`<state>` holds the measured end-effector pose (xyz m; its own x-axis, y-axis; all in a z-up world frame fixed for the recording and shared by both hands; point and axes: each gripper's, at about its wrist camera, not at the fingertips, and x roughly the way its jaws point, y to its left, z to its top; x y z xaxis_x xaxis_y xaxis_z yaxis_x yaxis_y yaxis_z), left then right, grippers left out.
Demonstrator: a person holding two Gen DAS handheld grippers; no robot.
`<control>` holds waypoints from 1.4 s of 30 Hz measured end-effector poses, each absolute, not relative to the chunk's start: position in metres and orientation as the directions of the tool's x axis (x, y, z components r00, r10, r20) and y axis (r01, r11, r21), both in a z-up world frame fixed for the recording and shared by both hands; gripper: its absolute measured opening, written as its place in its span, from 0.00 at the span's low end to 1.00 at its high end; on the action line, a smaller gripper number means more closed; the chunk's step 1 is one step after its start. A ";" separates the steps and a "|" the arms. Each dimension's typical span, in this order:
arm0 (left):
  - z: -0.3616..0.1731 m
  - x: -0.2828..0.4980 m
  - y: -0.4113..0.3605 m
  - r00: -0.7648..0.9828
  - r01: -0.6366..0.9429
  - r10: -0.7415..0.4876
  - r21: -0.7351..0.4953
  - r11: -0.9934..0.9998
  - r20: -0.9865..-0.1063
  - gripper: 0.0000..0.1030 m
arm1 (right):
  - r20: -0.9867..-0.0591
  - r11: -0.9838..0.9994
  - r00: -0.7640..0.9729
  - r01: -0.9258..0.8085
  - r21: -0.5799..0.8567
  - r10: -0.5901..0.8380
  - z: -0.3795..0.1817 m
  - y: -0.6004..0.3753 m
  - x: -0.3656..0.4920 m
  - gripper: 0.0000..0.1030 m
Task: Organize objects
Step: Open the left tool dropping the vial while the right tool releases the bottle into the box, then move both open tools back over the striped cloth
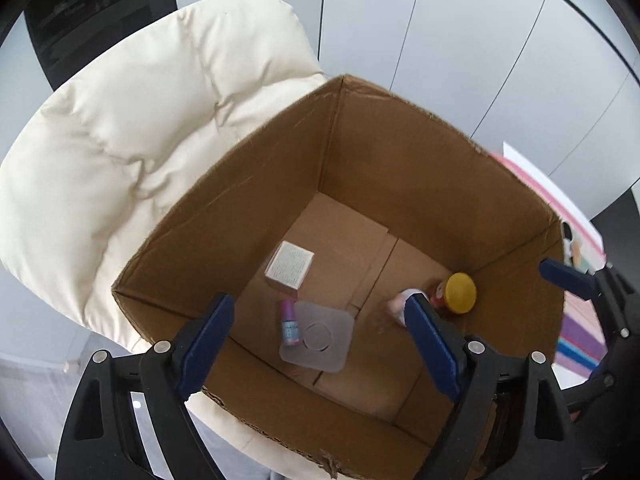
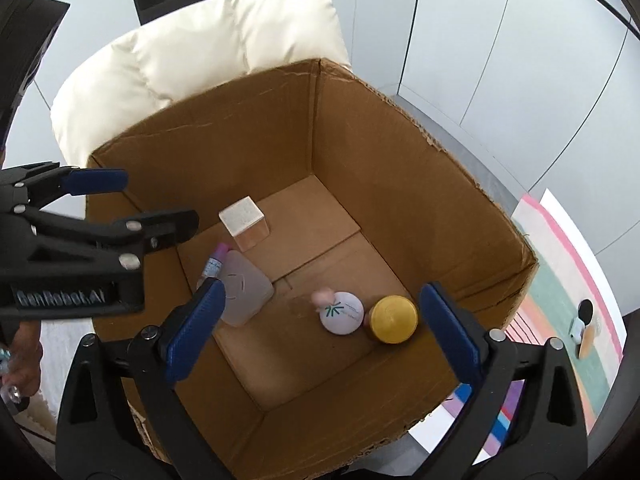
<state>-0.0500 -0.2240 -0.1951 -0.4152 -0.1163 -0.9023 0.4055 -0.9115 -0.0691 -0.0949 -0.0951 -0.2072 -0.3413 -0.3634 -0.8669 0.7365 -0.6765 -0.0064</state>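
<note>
Pale wall panels stand behind a cream cushion (image 1: 132, 128) and an open cardboard box (image 1: 400, 152). On the box floor a small tube (image 1: 289, 322) lies flat, purple cap toward the far wall. The left gripper (image 1: 320, 344) hovers above — fingers wide, empty. From the right wrist, the right gripper (image 2: 320, 332) also gapes wide above a yellow-lidded jar (image 2: 394, 318).

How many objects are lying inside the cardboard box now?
5, perhaps 6: a white carton near the far corner, a purple-capped tube beside a translucent lid, a white ball touching a yellow-lidded jar. A blurry pink thing beside the ball is unclear.
</note>
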 end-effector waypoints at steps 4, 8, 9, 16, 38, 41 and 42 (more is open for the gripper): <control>-0.189 -0.046 -0.227 -0.425 0.420 -0.133 -0.065 -0.905 -0.895 0.86 | -0.867 -0.688 -0.344 0.726 -0.002 -0.360 -0.205 -0.093 -0.097 0.97; -0.187 -0.045 -0.226 -0.426 0.415 -0.133 -0.063 -0.908 -0.895 0.86 | -0.873 -0.700 -0.342 0.714 -0.001 -0.348 -0.203 -0.091 -0.098 0.97; -0.186 -0.046 -0.226 -0.427 0.412 -0.136 -0.058 -0.909 -0.894 0.86 | -0.874 -0.703 -0.340 0.712 0.002 -0.347 -0.202 -0.089 -0.098 0.97; -0.180 -0.043 -0.222 -0.433 0.393 -0.149 -0.038 -0.919 -0.889 0.86 | -0.874 -0.718 -0.351 0.696 -0.003 -0.337 -0.194 -0.083 -0.096 0.97; -0.152 0.050 -0.197 -0.411 0.403 -0.154 -0.028 -0.915 -0.898 0.86 | -0.877 -0.769 -0.357 0.638 0.023 -0.323 -0.159 -0.028 -0.046 0.97; -0.152 0.072 -0.186 -0.404 0.400 -0.150 -0.028 -0.916 -0.902 0.86 | -0.879 -0.766 -0.348 0.642 0.030 -0.326 -0.157 -0.016 -0.032 0.97; -0.152 0.078 -0.183 -0.404 0.399 -0.148 -0.029 -0.917 -0.903 0.86 | -0.880 -0.765 -0.345 0.643 0.033 -0.328 -0.157 -0.012 -0.027 0.97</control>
